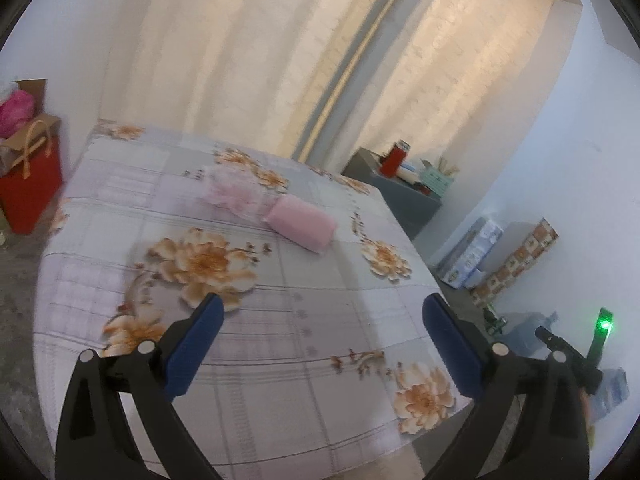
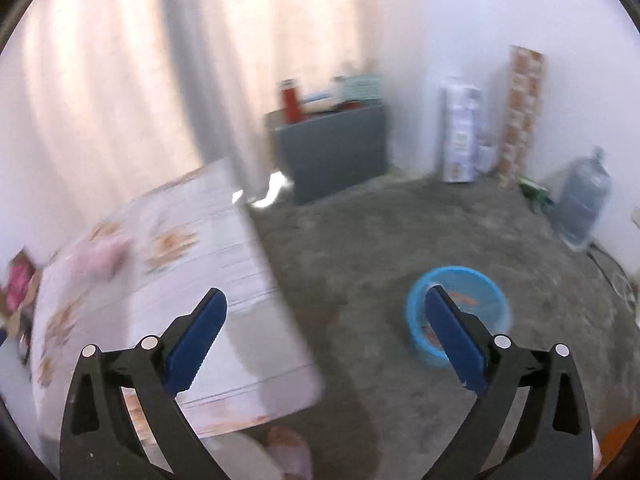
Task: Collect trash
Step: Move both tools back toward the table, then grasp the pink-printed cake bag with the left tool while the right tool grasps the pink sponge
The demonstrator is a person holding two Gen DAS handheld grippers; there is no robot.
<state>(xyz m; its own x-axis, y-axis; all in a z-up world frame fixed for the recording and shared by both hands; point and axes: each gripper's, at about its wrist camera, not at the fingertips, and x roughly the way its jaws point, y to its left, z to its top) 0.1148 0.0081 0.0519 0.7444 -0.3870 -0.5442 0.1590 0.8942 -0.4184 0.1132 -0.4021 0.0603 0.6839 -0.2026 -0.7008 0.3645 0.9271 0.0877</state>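
My left gripper is open and empty above the near part of a bed with a floral sheet. A pink pillow and a pink frilly cloth lie farther back on the bed. My right gripper is open and empty above the grey floor beside the bed's corner. A blue round basin stands on the floor behind its right finger, with some orange and brown bits inside. The right gripper's body with a green light shows at the left wrist view's right edge.
A dark grey cabinet with a red flask and boxes stands by the curtain. Tall packages and a patterned box lean on the wall. A water jug stands at right. A red bag and cardboard boxes sit left of the bed.
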